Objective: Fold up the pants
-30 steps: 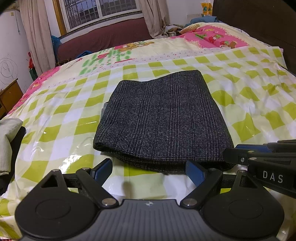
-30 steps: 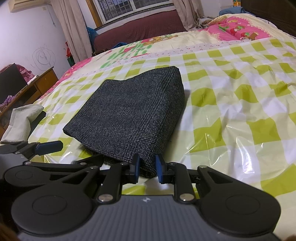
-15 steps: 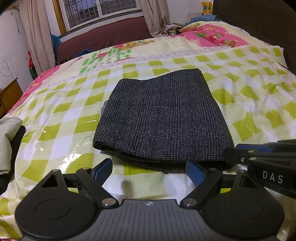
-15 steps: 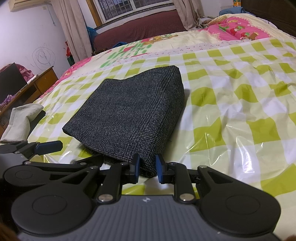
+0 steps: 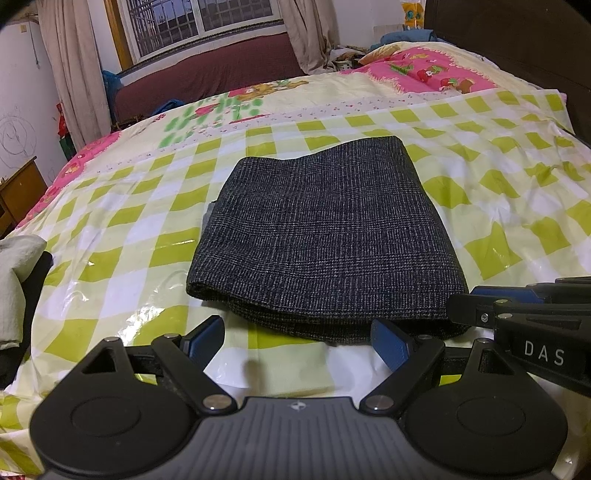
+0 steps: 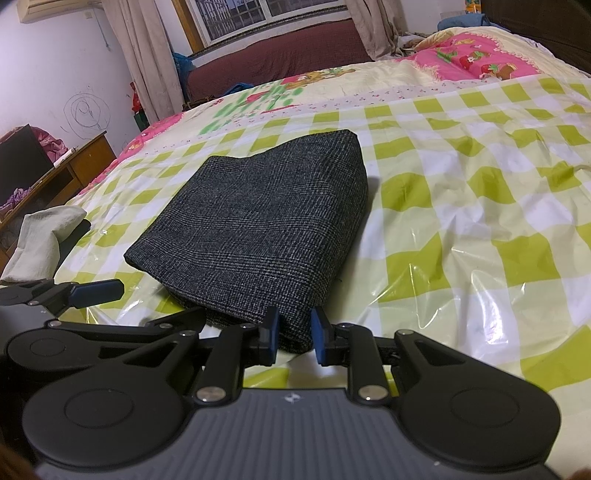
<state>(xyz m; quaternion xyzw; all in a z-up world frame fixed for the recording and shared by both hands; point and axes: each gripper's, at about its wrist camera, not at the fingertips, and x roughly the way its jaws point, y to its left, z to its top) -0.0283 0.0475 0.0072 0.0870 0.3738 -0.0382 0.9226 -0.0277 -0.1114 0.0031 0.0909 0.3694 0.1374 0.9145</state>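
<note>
Pale cloth (image 5: pixel 16 280) at far left edge of bed. Left gripper (image 5: pixel 297 341): fingers spread wide, holding nothing, just short of near hem. Dark plaid pants (image 5: pixel 325 236): folded into compact rectangle, flat on green-checked plastic sheet (image 5: pixel 517 206). Right gripper (image 6: pixel 294 330): fingers narrow, pinching near right corner of pants.

Dim indoor light, dusk window (image 5: pixel 199 22); glare on plastic sheet (image 6: pixel 461 273); fisheye bending, dark corners.
</note>
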